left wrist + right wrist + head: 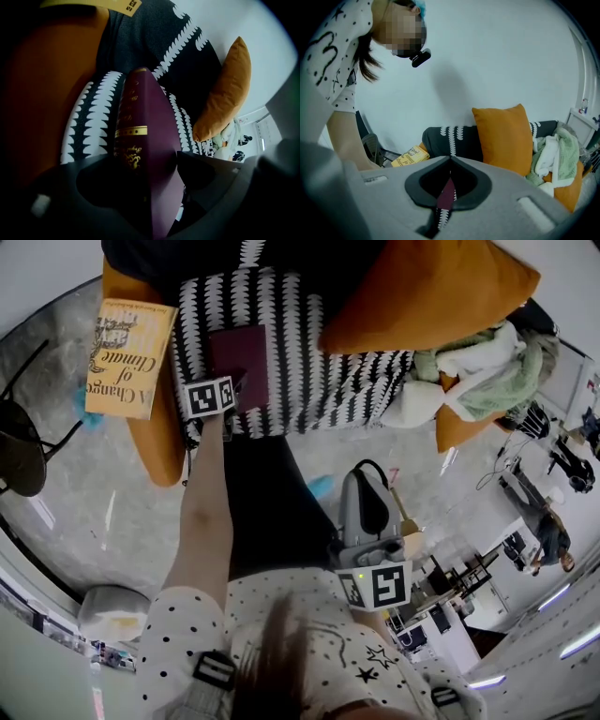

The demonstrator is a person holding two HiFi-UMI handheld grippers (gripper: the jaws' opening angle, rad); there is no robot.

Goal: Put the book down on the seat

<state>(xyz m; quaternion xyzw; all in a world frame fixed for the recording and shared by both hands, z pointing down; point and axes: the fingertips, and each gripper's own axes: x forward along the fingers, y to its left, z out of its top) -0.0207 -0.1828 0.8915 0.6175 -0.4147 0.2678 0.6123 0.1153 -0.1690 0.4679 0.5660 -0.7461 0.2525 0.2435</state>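
A maroon book with gold print on its spine lies on the black-and-white patterned seat of the sofa. My left gripper reaches over its near end. In the left gripper view the book runs between the jaws, which stand wide; a dark gap shows at the left jaw, so the left gripper is open. My right gripper hangs back near my body, its tips together, shut on nothing. Past the right gripper a sliver of the book shows.
A yellow paperback rests on the orange armrest at the left. An orange cushion leans at the seat's right, with a heap of green and white cloth beyond it. A black chair stands on the grey floor at far left.
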